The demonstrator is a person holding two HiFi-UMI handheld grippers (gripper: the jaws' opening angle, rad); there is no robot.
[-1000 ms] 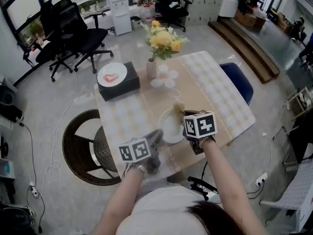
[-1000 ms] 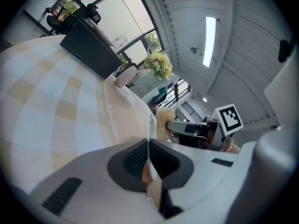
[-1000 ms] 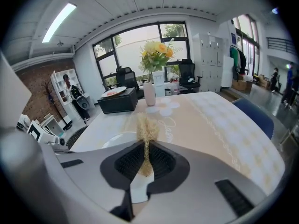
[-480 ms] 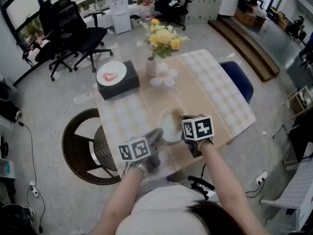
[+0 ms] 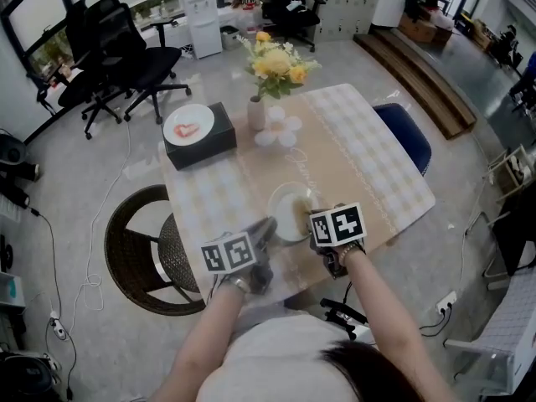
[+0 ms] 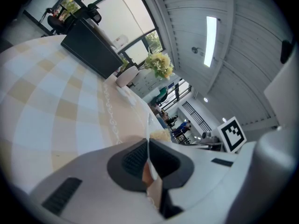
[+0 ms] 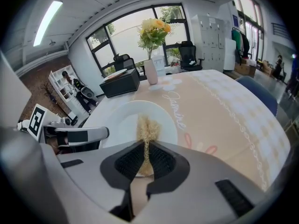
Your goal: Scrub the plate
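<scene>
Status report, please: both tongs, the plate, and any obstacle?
Left tongs shut on plate rim. Right tongs shut on scrubber over the plate. Vase and black box stand apart at far end.

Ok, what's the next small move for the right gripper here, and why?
Probably push the right gripper forward, dragging the scrubber across the plate toward its far rim. Its fingers are shut on the scrubber, whose tip lies over the plate with bare white surface beyond it, and the left gripper pinches the plate's rim, apparently steadying it.
</scene>
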